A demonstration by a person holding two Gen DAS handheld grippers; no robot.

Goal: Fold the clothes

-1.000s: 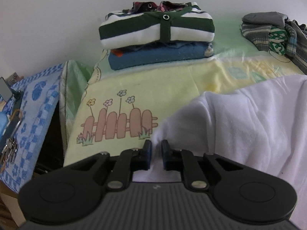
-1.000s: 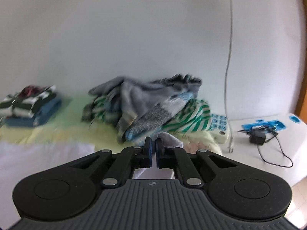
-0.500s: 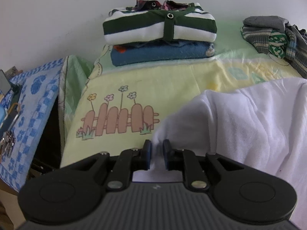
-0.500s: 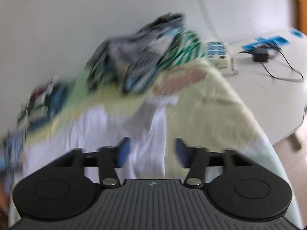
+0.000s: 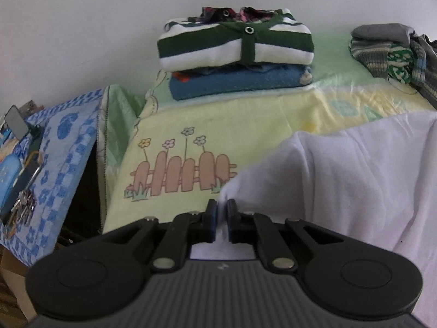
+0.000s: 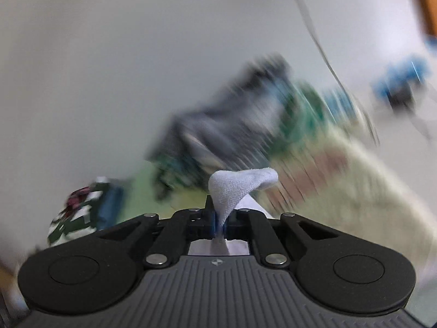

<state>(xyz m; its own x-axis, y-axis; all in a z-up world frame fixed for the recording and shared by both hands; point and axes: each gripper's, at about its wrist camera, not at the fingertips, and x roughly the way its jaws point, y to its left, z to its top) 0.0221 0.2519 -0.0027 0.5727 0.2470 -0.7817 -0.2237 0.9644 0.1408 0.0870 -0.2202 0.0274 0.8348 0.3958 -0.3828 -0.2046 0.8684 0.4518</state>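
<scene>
The left tongs (image 5: pixel 222 218) are clenched on a corner of the white garment (image 5: pixel 355 186), which spreads away to their right over the yellow fence-print blanket (image 5: pixel 218 125). The right tongs (image 6: pixel 218 222) are clenched on another bunched bit of white cloth (image 6: pixel 235 188) that pokes up between the pads; the view behind is smeared. With both ends held, the garment's length likely runs between the hands. No containers show: a folded stack (image 5: pixel 236 54) and an unfolded heap (image 5: pixel 393 52) lie beyond.
</scene>
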